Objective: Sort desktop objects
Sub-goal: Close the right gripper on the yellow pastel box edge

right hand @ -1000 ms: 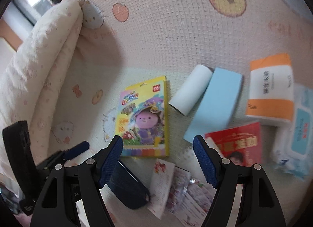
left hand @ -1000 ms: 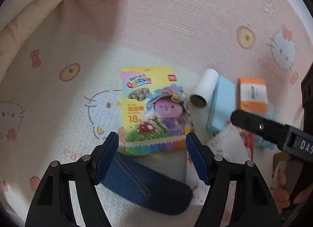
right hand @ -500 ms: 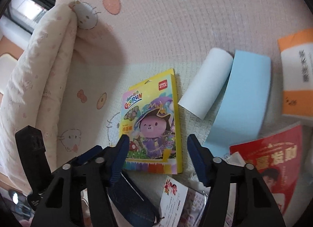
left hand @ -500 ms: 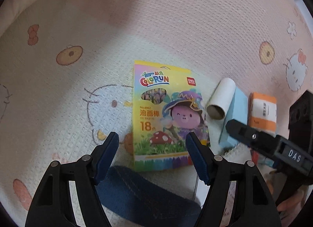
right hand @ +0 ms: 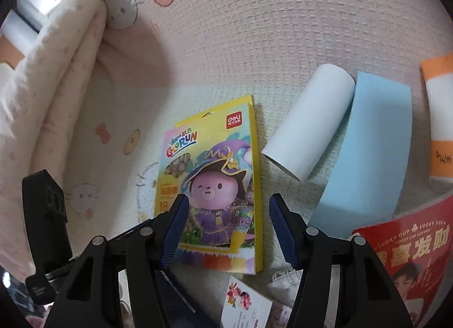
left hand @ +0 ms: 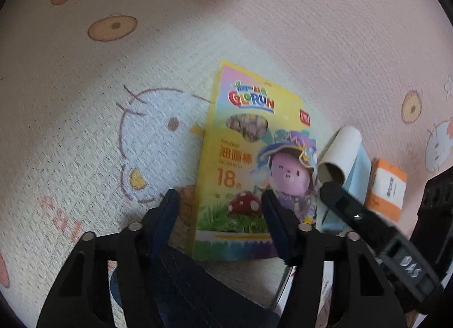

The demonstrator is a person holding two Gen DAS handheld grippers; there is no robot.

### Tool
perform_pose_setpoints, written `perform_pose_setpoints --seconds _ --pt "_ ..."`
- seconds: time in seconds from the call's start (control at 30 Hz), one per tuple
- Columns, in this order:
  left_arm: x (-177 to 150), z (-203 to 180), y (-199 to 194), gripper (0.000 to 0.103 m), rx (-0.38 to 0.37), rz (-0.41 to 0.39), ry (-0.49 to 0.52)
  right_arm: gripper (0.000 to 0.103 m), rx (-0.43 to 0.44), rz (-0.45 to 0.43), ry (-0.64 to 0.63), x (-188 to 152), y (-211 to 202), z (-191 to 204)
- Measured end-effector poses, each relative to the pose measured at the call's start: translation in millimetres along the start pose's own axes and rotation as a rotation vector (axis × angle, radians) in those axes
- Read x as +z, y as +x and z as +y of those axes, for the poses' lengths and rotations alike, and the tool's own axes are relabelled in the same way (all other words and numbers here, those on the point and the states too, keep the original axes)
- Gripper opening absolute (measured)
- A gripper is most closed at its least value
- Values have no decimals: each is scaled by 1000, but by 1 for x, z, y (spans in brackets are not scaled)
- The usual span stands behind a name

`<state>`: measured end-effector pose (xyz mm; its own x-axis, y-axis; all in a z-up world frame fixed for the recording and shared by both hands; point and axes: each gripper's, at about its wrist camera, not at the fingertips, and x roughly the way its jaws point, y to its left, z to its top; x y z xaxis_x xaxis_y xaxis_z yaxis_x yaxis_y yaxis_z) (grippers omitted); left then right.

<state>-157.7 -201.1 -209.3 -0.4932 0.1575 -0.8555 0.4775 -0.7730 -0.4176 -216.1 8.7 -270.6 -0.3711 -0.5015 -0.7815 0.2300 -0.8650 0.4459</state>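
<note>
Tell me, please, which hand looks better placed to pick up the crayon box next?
Probably the right. The right tongs stand open, straddling the crayon box, near its lower half. The left tongs, also open, reach only its lower left corner, above the dark blue pouch.

Bedsheet (left hand: 254, 30) pale pink-cream waffle weave, printed white cat faces, orange donuts, bows, peach fruit. Crayon box (right hand: 215, 183) yellow, rainbow lettering, red logo tag, purple-hatted pink character, red spotted mushroom, green grass, multicolour strip at bottom. Paper roll (right hand: 308, 121) plain white. Foam block (right hand: 371, 147) light blue. Tissue pack (right hand: 440, 118) orange and white bands. Red packet (right hand: 410, 257) red with yellow characters. Dark blue denim-like pouch (left hand: 192, 294). Gripper fingers (right hand: 174, 229) black with blue pads
</note>
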Motion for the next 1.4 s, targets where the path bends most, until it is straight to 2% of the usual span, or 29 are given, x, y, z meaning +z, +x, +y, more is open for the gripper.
perform_pose_setpoints --seconds 0.07,0.13,0.27,0.37,0.63,0.77,0.87,0.9,1.0,1.13,1.23,1.3,1.4 --pt "2 0 1 46 -14 3 -2 56 -48 17 -20 2 7 3" --pt "3 0 3 45 -12 13 -4 55 -87 35 -20 5 12 7" --pt "0 -2 2 40 7 7 9 55 -64 61 -5 5 17 14" --pt "0 -4 1 39 13 11 30 55 -87 72 12 4 18 16" --pt "11 13 -6 40 1 34 29 55 -36 101 100 6 17 11" --pt "17 18 -11 41 48 4 41 55 -11 132 43 -2 19 25" --pt "21 14 -6 41 24 20 38 55 -10 114 27 -2 24 22" --pt "21 14 -5 41 25 24 48 51 -12 107 41 -1 25 18" --pt "25 23 -8 42 25 20 74 54 -52 106 22 2 30 22" --pt "19 31 -10 42 -9 6 15 54 -59 86 22 3 42 19" --pt "17 22 -9 42 32 -13 32 50 -80 84 13 4 41 21" --pt "16 17 -13 41 60 -26 48 44 -71 79 37 5 37 17" --pt "16 15 -23 41 33 -38 46 37 -55 60 52 10 28 14"
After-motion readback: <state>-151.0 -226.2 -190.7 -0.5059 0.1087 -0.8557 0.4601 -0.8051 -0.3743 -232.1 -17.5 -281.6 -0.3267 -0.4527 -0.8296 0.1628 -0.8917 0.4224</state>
